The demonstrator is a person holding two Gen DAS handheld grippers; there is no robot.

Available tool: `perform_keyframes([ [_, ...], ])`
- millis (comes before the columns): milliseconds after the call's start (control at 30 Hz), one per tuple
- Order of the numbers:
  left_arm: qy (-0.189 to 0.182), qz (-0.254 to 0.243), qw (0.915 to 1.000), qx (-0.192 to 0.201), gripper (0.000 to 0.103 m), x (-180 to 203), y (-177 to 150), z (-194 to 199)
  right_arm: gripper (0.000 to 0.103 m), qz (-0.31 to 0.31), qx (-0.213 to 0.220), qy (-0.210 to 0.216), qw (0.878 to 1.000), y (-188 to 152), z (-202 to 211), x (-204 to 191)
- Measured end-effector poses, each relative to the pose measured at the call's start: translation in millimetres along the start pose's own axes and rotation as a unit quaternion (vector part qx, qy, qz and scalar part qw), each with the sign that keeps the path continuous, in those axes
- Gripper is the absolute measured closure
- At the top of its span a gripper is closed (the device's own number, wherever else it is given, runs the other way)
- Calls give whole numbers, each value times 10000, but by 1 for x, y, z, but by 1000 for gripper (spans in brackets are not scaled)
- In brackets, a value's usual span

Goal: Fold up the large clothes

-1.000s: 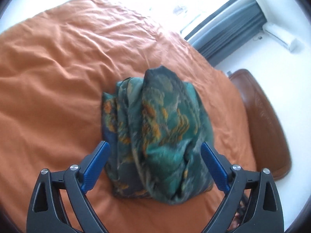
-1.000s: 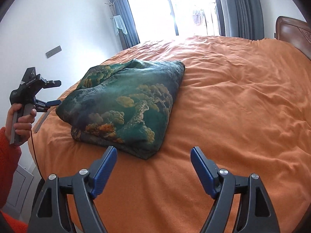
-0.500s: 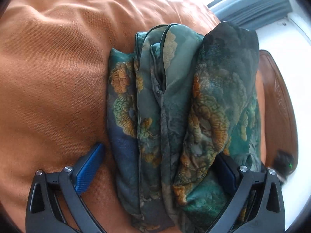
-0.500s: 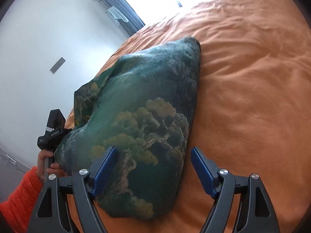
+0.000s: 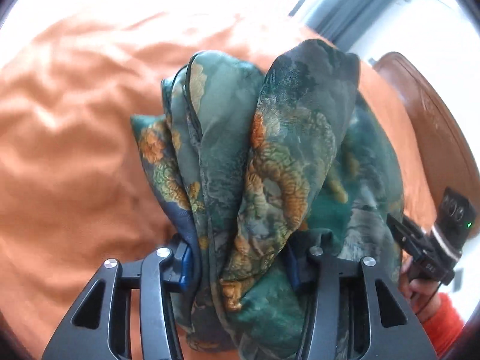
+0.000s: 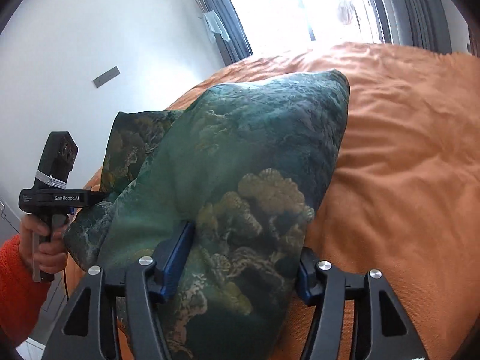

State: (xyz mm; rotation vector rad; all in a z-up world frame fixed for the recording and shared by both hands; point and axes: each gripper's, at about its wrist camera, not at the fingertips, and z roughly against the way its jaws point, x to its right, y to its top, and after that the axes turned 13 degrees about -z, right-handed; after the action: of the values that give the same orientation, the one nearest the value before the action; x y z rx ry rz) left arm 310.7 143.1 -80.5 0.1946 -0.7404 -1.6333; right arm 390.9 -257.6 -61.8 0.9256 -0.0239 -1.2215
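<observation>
While both grippers bite fabric:
bed: 1, orange sheet [image 6: 405, 156], wrinkled
garment: 1, green patterned bundle [image 5: 270, 150], folded in layers, lying on the sheet
left gripper [image 5: 240, 265]: 1, clamped on the garment's near edge
right gripper [image 6: 244, 265]: 1, clamped on the adjoining end

Orange bedspread [image 6: 405, 156], rumpled, across a wide bed. Bright window [image 6: 330, 3] on the far side, blown out with daylight, flanked by grey curtains [image 6: 231, 24]. White wall [image 6: 90, 45] on the left bearing a small grey plate [image 6: 106, 76]. Brown wooden headboard [image 5: 435, 138] at right.
</observation>
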Motion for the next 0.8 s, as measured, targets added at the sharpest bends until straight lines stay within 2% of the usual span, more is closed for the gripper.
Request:
perform_keyframes([
  [133, 53, -422, 9981, 441, 55, 38, 23, 22, 43, 153, 650, -4, 9978, 21, 40, -6],
  [233, -21, -530, 9963, 672, 55, 55, 52, 15, 42, 230, 871, -77, 9959, 44, 52, 3],
  [333, -41, -557, 9955, 766, 55, 65, 76, -7, 42, 64, 909, -131, 9958, 69, 45, 25],
  [400, -39, -520, 9960, 730, 52, 68, 81, -29, 42, -142, 852, -191, 9961, 79, 33, 47],
  [433, -8, -481, 9968, 638, 46, 68, 81, -45, 42, -307, 757, -217, 9964, 82, 26, 60],
  [533, 125, -162, 9998, 68, 32, 53, 68, -87, 33, -1002, 88, -505, 9936, 80, -8, 107],
  [567, 118, -46, 9999, 117, 28, 48, 62, -93, 31, -1195, -23, -572, 9912, 74, -16, 119],
  [667, 128, 50, 9983, 574, 21, 51, 48, -65, 28, -1514, 161, -271, 9880, 65, -4, 128],
  [733, 525, -323, 9936, 943, 17, 69, 36, -31, 26, -1435, 421, -332, 9882, 61, 20, 115],
  [767, 804, -594, 9886, 1124, 15, 77, 23, -12, 24, -1261, 536, -419, 9897, 59, 32, 105],
  [800, 1108, -865, 9815, 1302, 7, 94, 13, 1, 23, -1034, 655, -533, 9910, 55, 44, 94],
])
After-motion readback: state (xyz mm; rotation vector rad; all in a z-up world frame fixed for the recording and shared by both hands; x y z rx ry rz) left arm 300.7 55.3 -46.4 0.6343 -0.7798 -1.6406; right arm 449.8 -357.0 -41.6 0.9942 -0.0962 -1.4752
